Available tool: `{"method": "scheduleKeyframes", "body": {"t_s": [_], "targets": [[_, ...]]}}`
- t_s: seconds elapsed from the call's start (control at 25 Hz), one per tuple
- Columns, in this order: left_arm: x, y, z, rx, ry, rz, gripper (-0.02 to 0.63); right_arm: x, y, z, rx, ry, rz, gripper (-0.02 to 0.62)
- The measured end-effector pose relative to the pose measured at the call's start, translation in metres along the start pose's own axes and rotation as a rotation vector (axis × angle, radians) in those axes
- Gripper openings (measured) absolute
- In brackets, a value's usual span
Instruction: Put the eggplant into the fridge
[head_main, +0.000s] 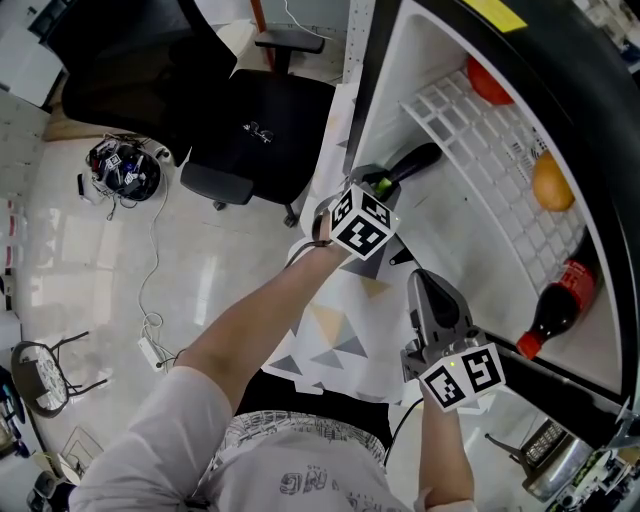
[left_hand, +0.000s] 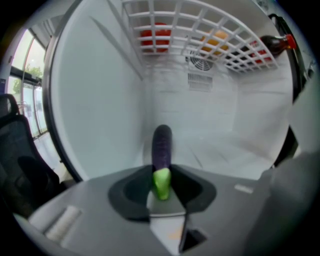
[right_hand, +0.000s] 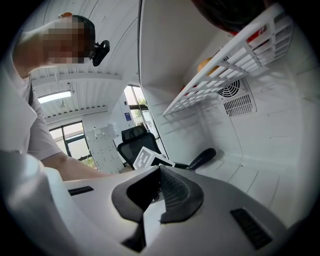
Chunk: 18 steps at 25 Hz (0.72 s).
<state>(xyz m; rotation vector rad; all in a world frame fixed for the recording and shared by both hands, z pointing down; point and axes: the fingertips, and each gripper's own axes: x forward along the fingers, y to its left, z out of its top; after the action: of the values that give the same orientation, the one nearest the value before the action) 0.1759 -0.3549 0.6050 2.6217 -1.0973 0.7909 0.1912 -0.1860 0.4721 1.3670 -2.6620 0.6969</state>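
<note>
A dark purple eggplant (left_hand: 162, 144) with a green stem end (left_hand: 161, 183) sticks out from my left gripper (left_hand: 161, 189), which is shut on the stem. In the head view the left gripper (head_main: 383, 186) reaches into the white fridge (head_main: 440, 230), and the eggplant (head_main: 415, 160) lies low over its floor below the wire shelf. I cannot tell whether it touches the floor. My right gripper (head_main: 421, 278) stays nearer to me at the fridge opening, shut with nothing between its jaws (right_hand: 160, 186). Ahead of it I see the eggplant (right_hand: 202, 157).
A white wire shelf (head_main: 480, 160) above carries a red fruit (head_main: 487, 80) and an orange (head_main: 552, 185). A dark cola bottle (head_main: 555, 308) lies at the right. A fan vent (left_hand: 200, 62) sits on the fridge's back wall. A black office chair (head_main: 260, 130) stands on the floor left of the fridge.
</note>
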Motion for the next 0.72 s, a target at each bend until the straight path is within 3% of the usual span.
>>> {"method": "scheduleKeyframes", "body": {"t_s": [0.72], "targets": [[-0.011,-0.010,0.005,-0.020,-0.039,-0.103,0.218,0.011,0.011,0.004,0.007,-0.008,-0.020,0.003]]}}
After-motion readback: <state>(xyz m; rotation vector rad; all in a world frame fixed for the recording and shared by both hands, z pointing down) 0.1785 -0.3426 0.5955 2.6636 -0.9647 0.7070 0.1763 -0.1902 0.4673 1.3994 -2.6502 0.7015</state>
